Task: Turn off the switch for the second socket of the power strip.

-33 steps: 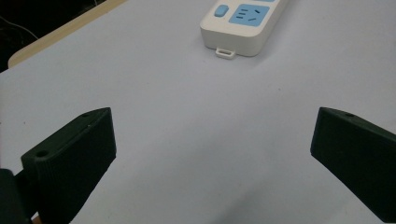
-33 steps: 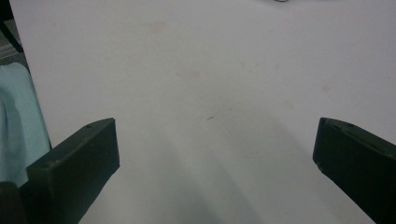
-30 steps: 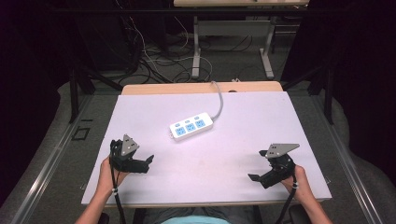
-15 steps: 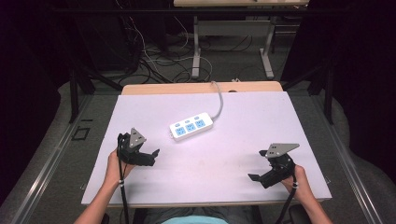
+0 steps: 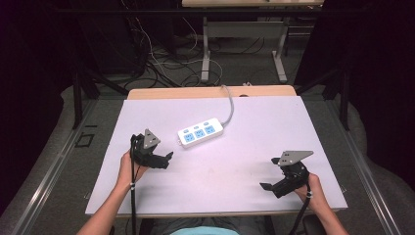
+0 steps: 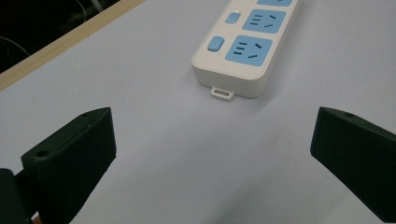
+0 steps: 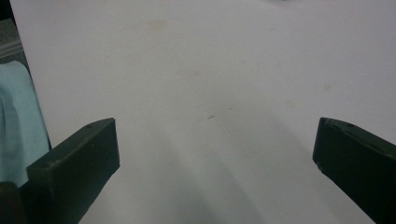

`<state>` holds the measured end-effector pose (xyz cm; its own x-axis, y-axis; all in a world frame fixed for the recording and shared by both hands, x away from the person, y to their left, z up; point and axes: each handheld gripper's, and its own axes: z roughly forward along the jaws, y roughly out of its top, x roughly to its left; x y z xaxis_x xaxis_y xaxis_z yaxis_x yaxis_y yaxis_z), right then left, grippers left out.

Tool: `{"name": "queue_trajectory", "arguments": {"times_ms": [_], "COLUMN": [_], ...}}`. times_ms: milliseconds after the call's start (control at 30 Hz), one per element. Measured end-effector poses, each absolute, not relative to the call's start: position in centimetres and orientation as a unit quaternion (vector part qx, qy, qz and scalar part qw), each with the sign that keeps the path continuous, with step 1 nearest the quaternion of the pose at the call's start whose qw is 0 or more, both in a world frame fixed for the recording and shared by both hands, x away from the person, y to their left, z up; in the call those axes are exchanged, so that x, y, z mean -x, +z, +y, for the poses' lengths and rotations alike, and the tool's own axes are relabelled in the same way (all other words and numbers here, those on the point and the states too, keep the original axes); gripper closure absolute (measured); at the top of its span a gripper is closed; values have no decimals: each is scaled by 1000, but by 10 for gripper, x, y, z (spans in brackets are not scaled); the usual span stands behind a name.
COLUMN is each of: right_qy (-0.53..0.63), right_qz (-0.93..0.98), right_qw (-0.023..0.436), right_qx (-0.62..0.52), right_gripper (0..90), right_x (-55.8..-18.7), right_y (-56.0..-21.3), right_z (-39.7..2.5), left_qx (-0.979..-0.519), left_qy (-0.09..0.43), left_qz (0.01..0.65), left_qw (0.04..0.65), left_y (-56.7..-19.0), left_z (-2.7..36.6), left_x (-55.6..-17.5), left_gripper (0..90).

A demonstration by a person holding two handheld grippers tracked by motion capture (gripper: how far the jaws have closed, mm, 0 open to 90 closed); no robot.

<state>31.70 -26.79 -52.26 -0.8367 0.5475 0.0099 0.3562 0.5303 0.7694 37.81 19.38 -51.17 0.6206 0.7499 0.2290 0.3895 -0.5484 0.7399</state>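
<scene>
A white power strip (image 5: 200,133) with blue sockets lies near the middle of the white table top (image 5: 254,127), its grey cable (image 5: 229,103) running off the far edge. In the left gripper view the power strip (image 6: 240,49) lies just ahead, its near end with a small hanging tab facing the jaws. My left gripper (image 5: 165,160) sits open a short way to the strip's left and nearer the person, with nothing between its jaws. My right gripper (image 5: 265,187) is open near the front right of the table, above bare surface.
A wooden strip (image 5: 210,92) borders the table's far edge. Beyond it are cables and metal table legs (image 5: 205,54) on a grey floor. A light blue garment (image 7: 16,126) shows past the table's front edge in the right gripper view.
My left gripper has moved forward and to the right, toward the power strip. The right gripper has stayed where it was.
</scene>
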Motion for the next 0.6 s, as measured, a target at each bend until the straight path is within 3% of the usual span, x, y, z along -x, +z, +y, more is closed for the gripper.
{"name": "queue_trajectory", "arguments": {"times_ms": [600], "right_qy": [401], "right_qz": [871], "right_qw": [112], "right_qx": [-259], "right_gripper": [2], "right_x": [-318], "right_y": [-523], "right_z": [-265], "left_qx": [-837], "left_qy": [242], "left_qz": [344], "left_qw": [349], "left_y": [-511], "left_z": [171], "left_x": [-409], "left_gripper": [1]}}
